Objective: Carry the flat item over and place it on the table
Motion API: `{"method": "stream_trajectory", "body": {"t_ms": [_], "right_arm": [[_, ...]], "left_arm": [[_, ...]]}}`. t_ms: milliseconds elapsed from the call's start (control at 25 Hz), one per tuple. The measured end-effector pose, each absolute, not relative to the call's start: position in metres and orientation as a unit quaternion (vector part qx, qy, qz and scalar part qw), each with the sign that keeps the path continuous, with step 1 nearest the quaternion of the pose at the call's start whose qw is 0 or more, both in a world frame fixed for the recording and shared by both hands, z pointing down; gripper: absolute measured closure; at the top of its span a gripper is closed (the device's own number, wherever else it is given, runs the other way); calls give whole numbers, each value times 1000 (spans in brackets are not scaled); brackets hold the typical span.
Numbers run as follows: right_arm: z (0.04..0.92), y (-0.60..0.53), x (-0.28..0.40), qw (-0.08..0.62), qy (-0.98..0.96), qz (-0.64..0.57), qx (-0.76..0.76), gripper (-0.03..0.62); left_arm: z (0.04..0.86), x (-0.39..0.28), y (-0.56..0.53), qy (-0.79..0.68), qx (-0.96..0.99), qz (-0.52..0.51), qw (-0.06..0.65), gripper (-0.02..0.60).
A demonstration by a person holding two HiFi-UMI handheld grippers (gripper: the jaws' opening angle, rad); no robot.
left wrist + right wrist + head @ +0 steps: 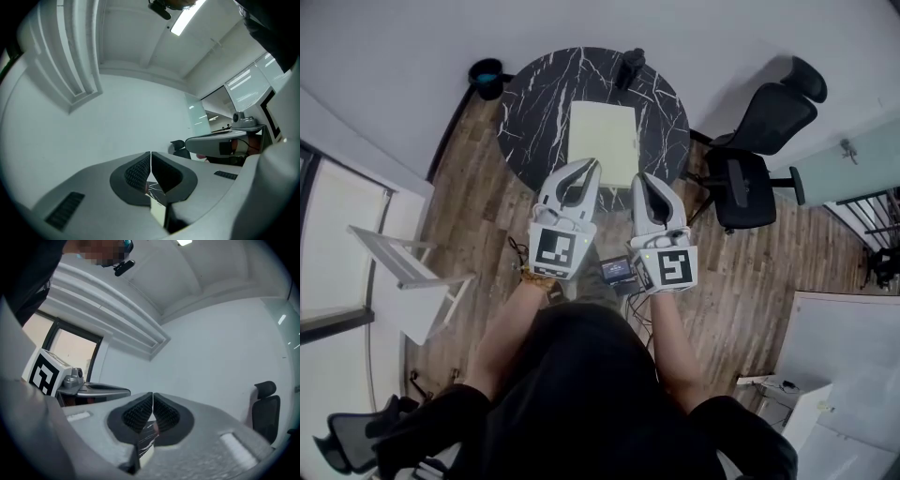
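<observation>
- Left tool (pixel 592 165): jaws together, nothing between them.
- Right tool (pixel 640 178): jaws together, empty.
- Pale flat item (pixel 605 141) lies mid-worktop (pixel 534 103), reaching toward the near edge.

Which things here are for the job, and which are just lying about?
For the job:
sheet
table
left tongs, shut
right tongs, shut

Just lying about:
chair
bin
rack
dark thing on the table's far edge
</observation>
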State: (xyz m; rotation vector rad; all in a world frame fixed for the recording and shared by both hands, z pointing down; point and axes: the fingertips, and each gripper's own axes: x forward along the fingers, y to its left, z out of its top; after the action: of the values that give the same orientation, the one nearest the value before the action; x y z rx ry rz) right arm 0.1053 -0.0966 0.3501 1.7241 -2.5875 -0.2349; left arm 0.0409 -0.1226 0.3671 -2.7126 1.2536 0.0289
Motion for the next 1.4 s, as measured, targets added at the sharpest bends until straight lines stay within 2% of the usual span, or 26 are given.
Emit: {"method": "stream_trajectory", "body": {"t_ms": [160, 320, 960, 1400], "right_arm": [[336, -77, 103, -3, -827, -94, 555, 594], [328, -63, 98, -10, -825, -109, 555, 595], [317, -45, 59, -22, -827, -145, 542, 597], [322, -44, 62, -19, -825, -143, 546, 597]], "left_arm": [[356, 40, -103, 423, -902, 22, 86, 566], [348, 31, -88, 448, -891, 43, 54, 566], [337, 5, -62, 465, -880, 62, 74, 566], [341, 6, -58, 461, -882, 54, 79, 566]]}}
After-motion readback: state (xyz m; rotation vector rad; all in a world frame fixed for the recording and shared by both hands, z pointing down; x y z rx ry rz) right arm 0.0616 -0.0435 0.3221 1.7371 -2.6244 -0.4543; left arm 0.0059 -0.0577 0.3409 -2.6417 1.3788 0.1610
